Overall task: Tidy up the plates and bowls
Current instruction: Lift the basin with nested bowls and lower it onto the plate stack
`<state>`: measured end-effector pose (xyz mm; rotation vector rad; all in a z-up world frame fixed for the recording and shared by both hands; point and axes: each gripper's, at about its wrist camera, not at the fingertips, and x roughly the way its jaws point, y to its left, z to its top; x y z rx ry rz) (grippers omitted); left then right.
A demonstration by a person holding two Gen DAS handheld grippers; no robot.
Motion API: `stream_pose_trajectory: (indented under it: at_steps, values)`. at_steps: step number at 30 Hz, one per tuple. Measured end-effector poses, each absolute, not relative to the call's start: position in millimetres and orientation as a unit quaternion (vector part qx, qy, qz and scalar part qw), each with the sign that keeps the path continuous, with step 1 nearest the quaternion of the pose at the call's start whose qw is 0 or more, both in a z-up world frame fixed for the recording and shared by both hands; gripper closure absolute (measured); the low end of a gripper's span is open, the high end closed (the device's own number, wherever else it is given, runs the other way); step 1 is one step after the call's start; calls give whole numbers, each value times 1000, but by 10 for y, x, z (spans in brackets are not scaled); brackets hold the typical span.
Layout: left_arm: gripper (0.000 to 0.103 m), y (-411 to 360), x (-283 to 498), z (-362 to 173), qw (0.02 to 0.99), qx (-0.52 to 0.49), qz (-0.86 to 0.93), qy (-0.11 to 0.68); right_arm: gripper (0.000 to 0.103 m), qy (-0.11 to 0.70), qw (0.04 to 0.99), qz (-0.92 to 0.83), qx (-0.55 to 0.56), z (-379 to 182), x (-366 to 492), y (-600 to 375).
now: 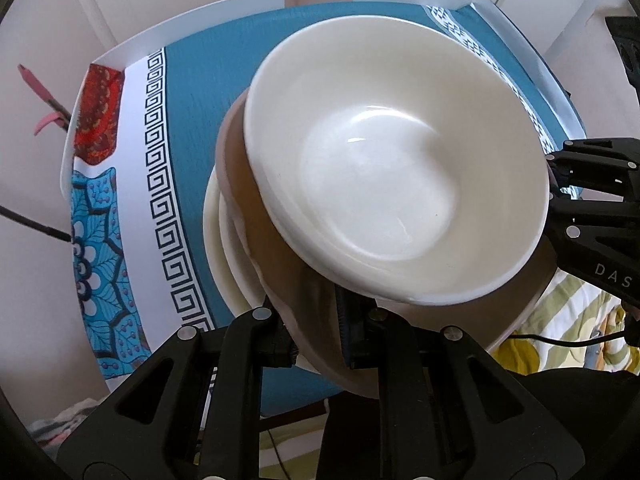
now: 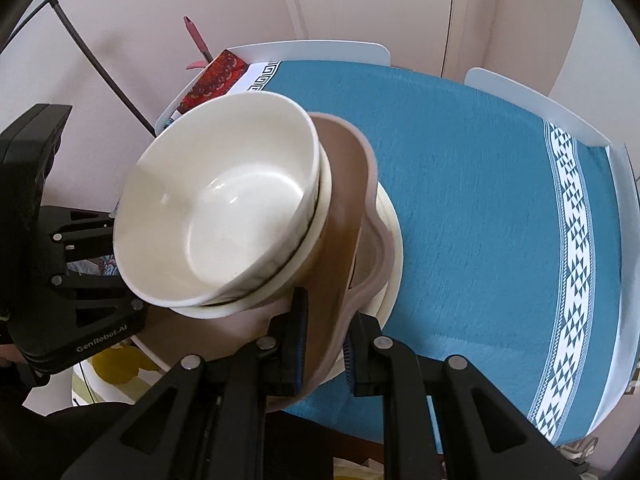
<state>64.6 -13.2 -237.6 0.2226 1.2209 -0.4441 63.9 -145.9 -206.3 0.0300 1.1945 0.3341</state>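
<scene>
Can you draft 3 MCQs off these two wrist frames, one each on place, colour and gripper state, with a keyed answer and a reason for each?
1. Where do the white bowls sit?
A. on the brown wavy-rimmed plate
B. bare on the tablecloth
C. on a chair

2. What is the main colour of the tablecloth?
A. red
B. teal blue
C. yellow

3. What is the right gripper doing?
A. open above the stack
B. shut on the brown plate's rim
C. shut on a bowl's rim

Key: 1 A, the nested bowls rest inside the brown plate. 2 B, teal field with white patterned borders. 3 B, its pads pinch the wavy rim; the left gripper clamps the same plate's opposite edge.
</scene>
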Motion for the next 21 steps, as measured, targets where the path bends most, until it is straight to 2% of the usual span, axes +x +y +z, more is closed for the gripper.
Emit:
stream_pose_trajectory:
  at_steps: [18, 21]
  values:
    - [90, -169, 643, -2411, 785, 139, -193, 572, 88, 572, 804, 154, 43, -2113, 665, -1490]
    - [88, -148, 669, -2404, 774, 131, -197, 587, 85, 578, 801, 153, 40, -2063, 664, -1509]
